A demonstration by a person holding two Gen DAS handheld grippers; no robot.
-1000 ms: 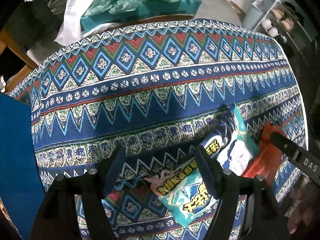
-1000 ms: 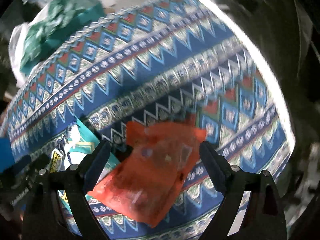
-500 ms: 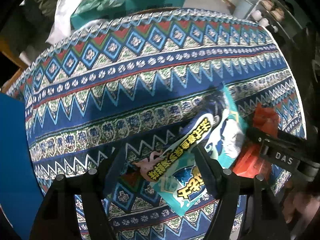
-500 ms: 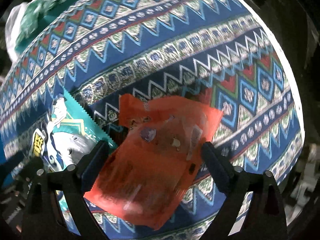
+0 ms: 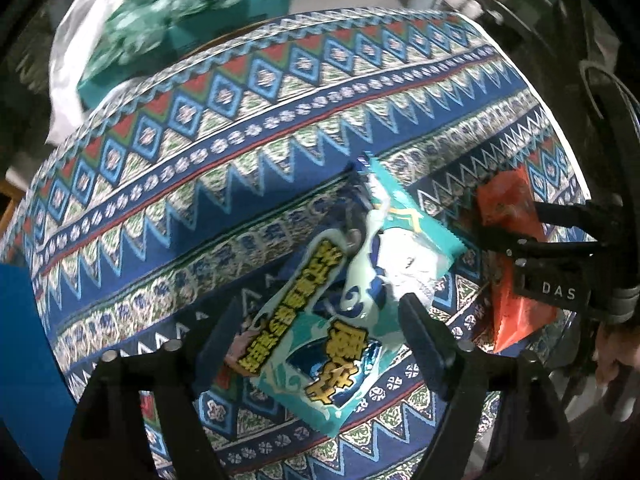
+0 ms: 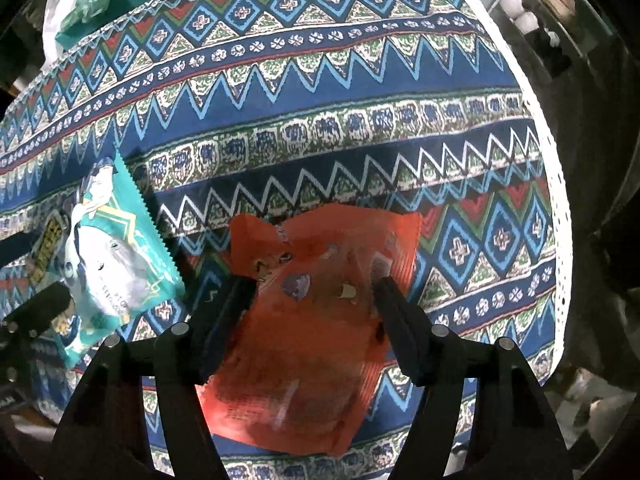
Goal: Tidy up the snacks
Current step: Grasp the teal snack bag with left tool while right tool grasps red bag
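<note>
A teal snack packet (image 5: 332, 320) with yellow lettering lies flat on the patterned tablecloth (image 5: 248, 128). My left gripper (image 5: 318, 316) points down over it; its jaws are opening and the packet sits between the fingers without being pinched. An orange snack packet (image 6: 312, 320) lies to its right, near the table's edge. My right gripper (image 6: 312, 286) points straight down at it, jaws closing, with the fingertips over the packet's upper part. The pads do not visibly pinch it. The right wrist view also shows the teal packet (image 6: 108, 264) at the left.
Behind the round table stands a teal box (image 5: 180, 28) heaped with green wrapping beside a white plastic bag. A blue surface (image 5: 20, 340) borders the table at the left. The tablecloth's white rim (image 6: 556, 184) curves close on the right, with a shelf (image 6: 524, 12) beyond.
My left gripper has slid right until the teal packet lies between its fingers, and its jaws have widened. The right gripper's jaws have narrowed over the orange packet and it has rolled.
</note>
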